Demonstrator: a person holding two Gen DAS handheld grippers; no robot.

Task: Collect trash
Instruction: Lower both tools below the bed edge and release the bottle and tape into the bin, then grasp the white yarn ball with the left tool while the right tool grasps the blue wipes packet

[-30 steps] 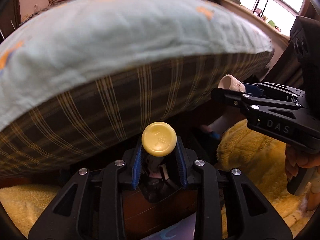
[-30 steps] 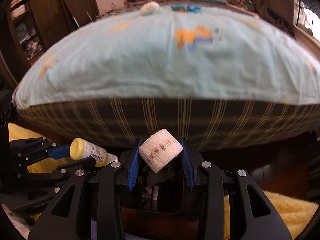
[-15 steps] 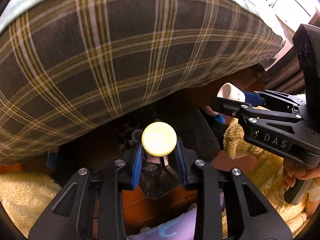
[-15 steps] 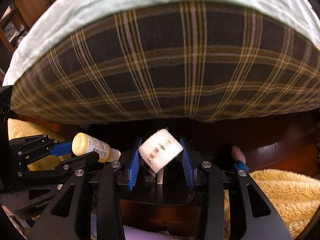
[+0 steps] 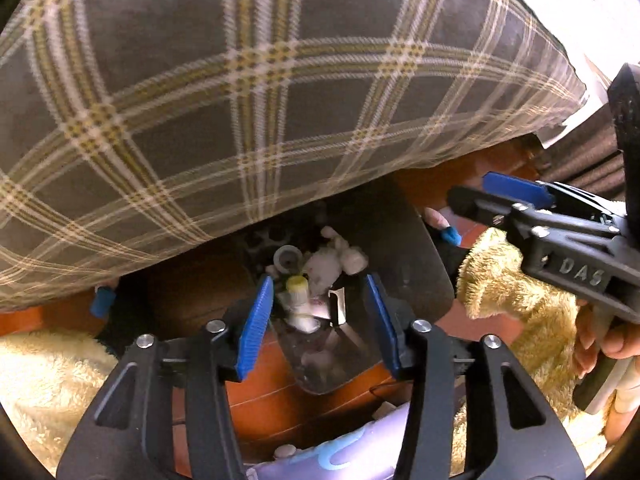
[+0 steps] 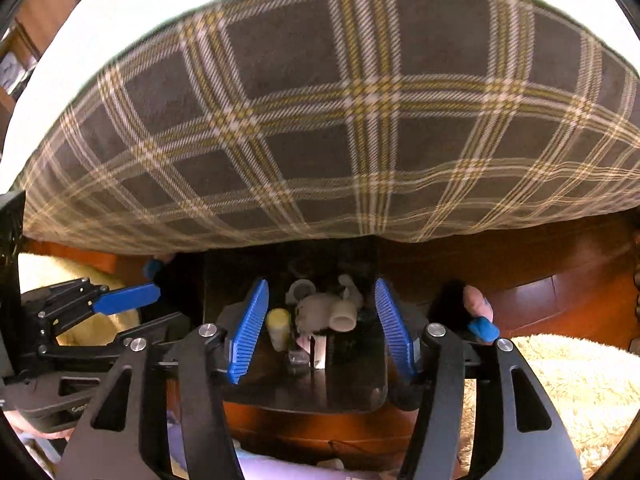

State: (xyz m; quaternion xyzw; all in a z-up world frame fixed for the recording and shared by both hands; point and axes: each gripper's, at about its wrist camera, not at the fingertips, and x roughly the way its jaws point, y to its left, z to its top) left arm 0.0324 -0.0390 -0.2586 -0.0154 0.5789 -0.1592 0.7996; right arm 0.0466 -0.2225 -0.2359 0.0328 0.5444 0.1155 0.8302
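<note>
Both my grippers point down into the dark bin (image 5: 424, 264) below them, and the jaws of both are opening with nothing pressed between the blue pads. Below my left gripper (image 5: 318, 322) the yellow-capped bottle (image 5: 297, 294) lies loose among white scraps in the bin, clear of either pad. Below my right gripper (image 6: 322, 330) the white bandage roll (image 6: 343, 318) rests on the heap beside a wad of tissue (image 6: 318, 308), also free of the pads. The risk I see is in the pile itself: the roll sits high on soft tissue and could tumble over the near rim onto the wooden floor (image 6: 560, 292) if I brush it as I pull away. The plaid bed cover (image 5: 256, 92) hangs just past my fingertips and drapes over the far edge of the bin, so a careless lift could snag the cloth and tip the bin. That cloth hides the bin's far wall, and I cannot tell how deep the bin is or how full. The small pieces under the bottle are too blurred to name, and the pale object at the bottom edge of both views is cut off.
</note>
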